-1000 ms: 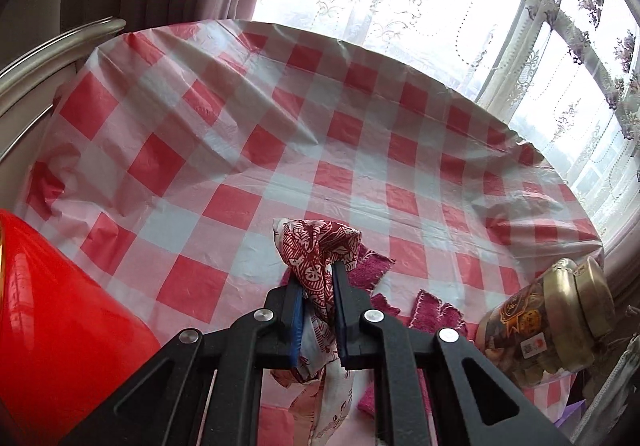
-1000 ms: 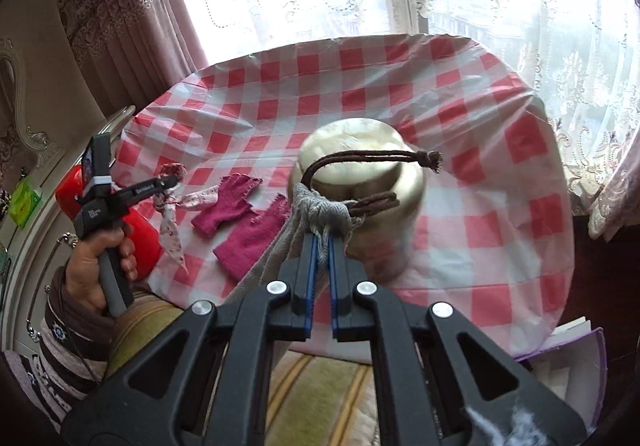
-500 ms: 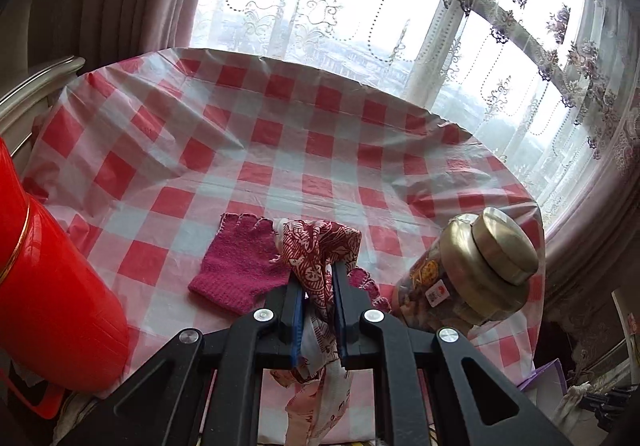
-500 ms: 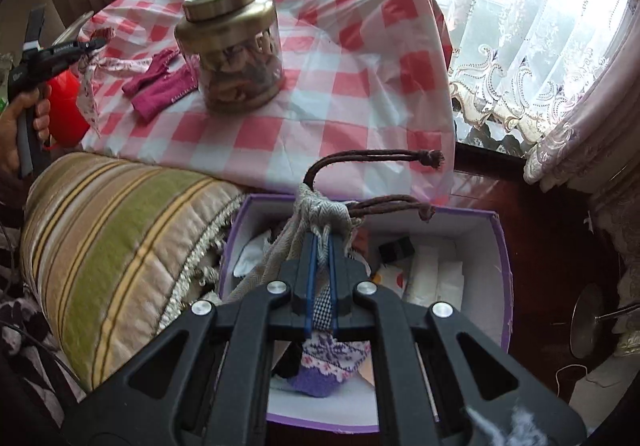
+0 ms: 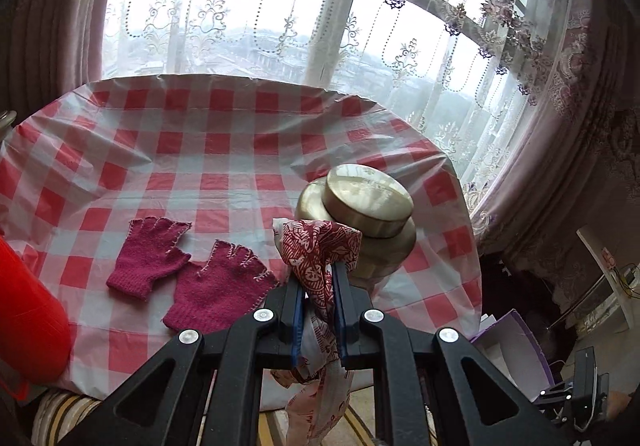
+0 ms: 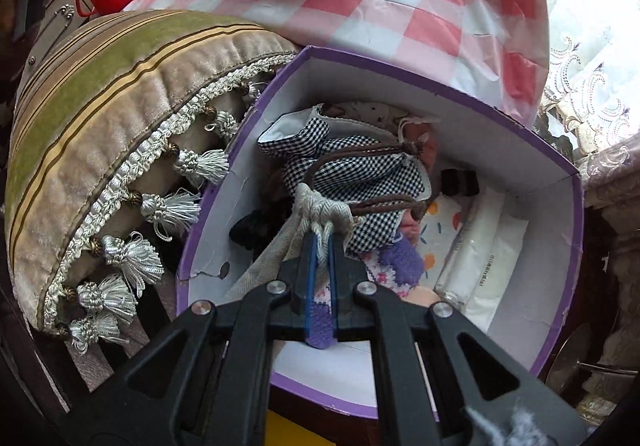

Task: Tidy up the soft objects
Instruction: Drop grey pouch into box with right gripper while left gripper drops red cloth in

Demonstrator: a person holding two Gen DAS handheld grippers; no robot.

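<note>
Round table under a red-and-white checked plastic cloth [image 5: 224, 150], set against a lace-curtained window; beside it, lower down, a striped green-and-beige cushion with silver tassels [image 6: 120, 118] and an open purple-rimmed cardboard box [image 6: 552, 182]. Nearest in the right wrist view: right gripper [image 6: 320, 242] pinched fully closed on the gathered neck of a beige herringbone drawstring pouch with brown cord [image 6: 320, 210], which hangs directly over the box interior. Box already holds a black-and-white houndstooth cloth [image 6: 360, 174], a purple knitted item [image 6: 400, 258] and white packets [image 6: 480, 246]. Step in hand, as judged: depositing the pouch in the box. Next move calls for lowering it onto the pile and parting the jaws so the neck and cord drop free inside the rim. Left wrist view: left gripper [image 5: 318, 286] closed narrowly on a bunched red-and-white patterned fabric piece [image 5: 320, 246], held above the near table edge, its tail hanging below the jaws. Beyond it, two magenta knitted fingerless gloves [image 5: 188, 270] lie flat on the cloth, just apart, not yet collected. To their right, a clear jar with a brass lid [image 5: 368, 202]. A red cylindrical container [image 5: 28, 326] sits at the left edge.
</note>
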